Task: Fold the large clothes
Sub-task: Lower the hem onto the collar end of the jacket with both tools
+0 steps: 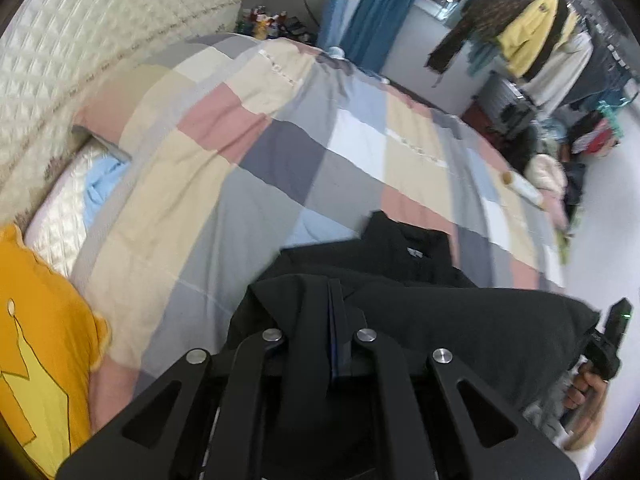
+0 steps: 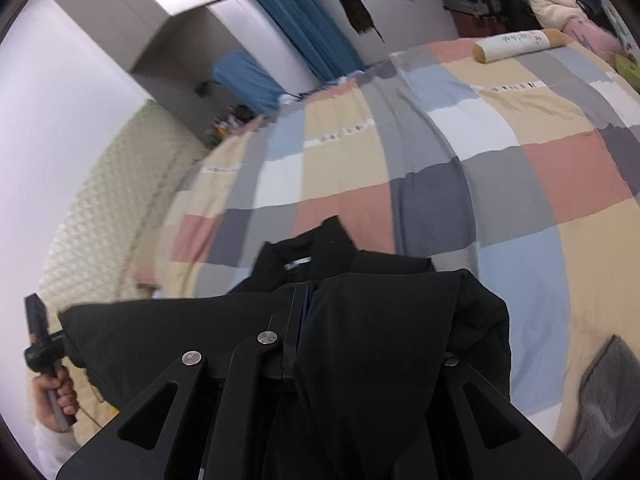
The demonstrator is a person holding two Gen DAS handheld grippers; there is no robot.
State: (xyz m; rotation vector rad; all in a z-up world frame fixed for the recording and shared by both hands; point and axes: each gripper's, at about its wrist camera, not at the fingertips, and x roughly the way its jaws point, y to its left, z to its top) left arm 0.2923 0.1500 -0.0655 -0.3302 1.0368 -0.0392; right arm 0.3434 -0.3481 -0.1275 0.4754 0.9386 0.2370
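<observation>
A black collared garment (image 1: pixel 460 320) is held up over the checked bedspread (image 1: pixel 248 184), its collar end (image 1: pixel 404 236) lying on the bed. My left gripper (image 1: pixel 335 300) is shut on a fold of the black cloth. My right gripper (image 2: pixel 306 304) is shut on the other edge of the same garment (image 2: pixel 380 340), and cloth drapes over its right finger. Each gripper's handle and the holding hand show at the edge of the other view: the right one in the left wrist view (image 1: pixel 608 344), the left one in the right wrist view (image 2: pixel 44 356).
A quilted cream headboard (image 1: pixel 100 40) runs along the bed's left side. An orange and yellow pillow (image 1: pixel 36 360) lies at the near left. A white roll (image 2: pixel 520 44) rests at the bed's far edge. Hanging clothes (image 1: pixel 528 36) and piles fill the room's far side. A grey cloth (image 2: pixel 608 392) lies near right.
</observation>
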